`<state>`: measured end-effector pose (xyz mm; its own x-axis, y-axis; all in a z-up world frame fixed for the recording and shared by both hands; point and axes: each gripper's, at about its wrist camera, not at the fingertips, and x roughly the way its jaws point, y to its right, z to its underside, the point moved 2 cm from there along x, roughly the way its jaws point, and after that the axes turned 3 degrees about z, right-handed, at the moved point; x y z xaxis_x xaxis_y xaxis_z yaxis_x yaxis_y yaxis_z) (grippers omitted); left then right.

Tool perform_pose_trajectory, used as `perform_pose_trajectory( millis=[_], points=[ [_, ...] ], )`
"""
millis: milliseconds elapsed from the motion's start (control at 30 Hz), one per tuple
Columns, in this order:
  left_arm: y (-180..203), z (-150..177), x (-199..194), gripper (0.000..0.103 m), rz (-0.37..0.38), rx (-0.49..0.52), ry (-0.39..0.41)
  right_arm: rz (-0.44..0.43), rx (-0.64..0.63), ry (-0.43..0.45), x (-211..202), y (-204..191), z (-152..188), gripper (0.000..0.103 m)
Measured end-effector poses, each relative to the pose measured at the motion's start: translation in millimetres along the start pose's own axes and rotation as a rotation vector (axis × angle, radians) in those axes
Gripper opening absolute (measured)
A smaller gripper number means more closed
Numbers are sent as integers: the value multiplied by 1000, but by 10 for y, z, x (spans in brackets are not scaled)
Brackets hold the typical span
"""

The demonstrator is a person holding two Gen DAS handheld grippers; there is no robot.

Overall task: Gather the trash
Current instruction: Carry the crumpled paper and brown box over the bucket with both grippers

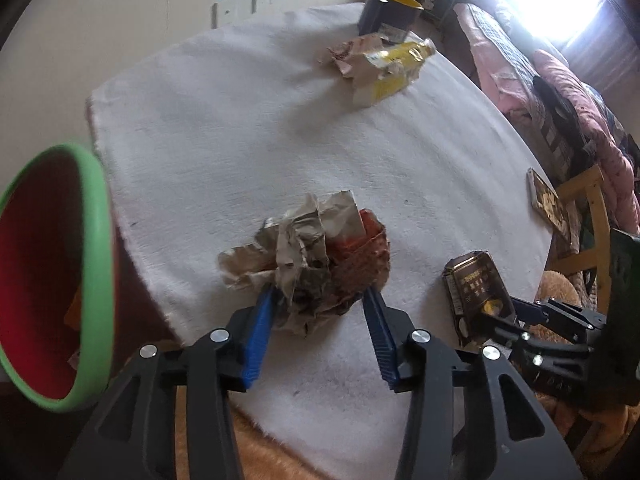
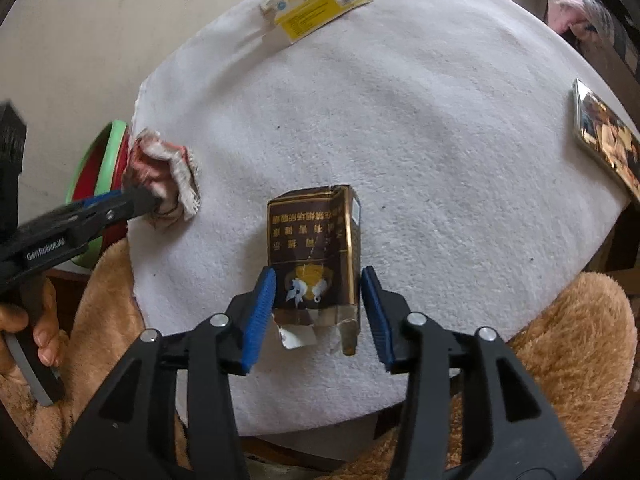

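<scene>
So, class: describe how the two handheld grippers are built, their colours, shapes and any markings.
Both match. The left gripper and right gripper have black angular frames with cut-out slots, round silver rivets at the pivots, and ribbed blue pads lining the jaws. White lettering runs along the left one's side, in the right wrist view. No cables show.

Brown-and-gold cigarette pack (image 2: 316, 256) – yellow box (image 2: 320, 4) – red bin (image 1: 48, 280) rimmed green, white tablecloth (image 1: 240, 140), blue gripper pads (image 2: 260, 316)
</scene>
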<state>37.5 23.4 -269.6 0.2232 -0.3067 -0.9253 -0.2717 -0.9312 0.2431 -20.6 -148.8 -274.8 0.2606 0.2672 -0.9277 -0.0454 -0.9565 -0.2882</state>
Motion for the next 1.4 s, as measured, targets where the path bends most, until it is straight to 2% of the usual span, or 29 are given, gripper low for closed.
perform_pose_trajectory(
  millis=[133,200,267,300,333,467,667,800,1067,1400],
  points=[
    [60,-44,110,48,-2,25,-16,23,-27,5,-14,-58,13,41],
    [67,-42,144,48,-2,21,-17,23,-41,16,-47,-91,20,32],
    [57,-32,123,42,9,8,-6,22,-48,36,-98,-102,24,27],
    [48,-31,107,38,16,-1,1,17,-45,45,-122,-101,21,21],
    [29,-25,76,36,19,-13,9,13,-41,53,-139,-96,14,20],
    [-59,-11,-115,32,6,-58,71,6,-35,66,-192,-89,-7,19],
    [-214,31,-457,32,4,-135,155,-8,-27,90,-302,-141,-62,19],
    [-286,41,-584,32,0,-171,181,-1,-26,123,-421,-171,-167,19],
    [-265,79,-786,32,-11,-157,235,0,-71,177,-605,-401,-304,19],
    [-350,168,-892,32,-10,-173,258,-1,-129,177,-657,-699,-336,19]
  ],
)
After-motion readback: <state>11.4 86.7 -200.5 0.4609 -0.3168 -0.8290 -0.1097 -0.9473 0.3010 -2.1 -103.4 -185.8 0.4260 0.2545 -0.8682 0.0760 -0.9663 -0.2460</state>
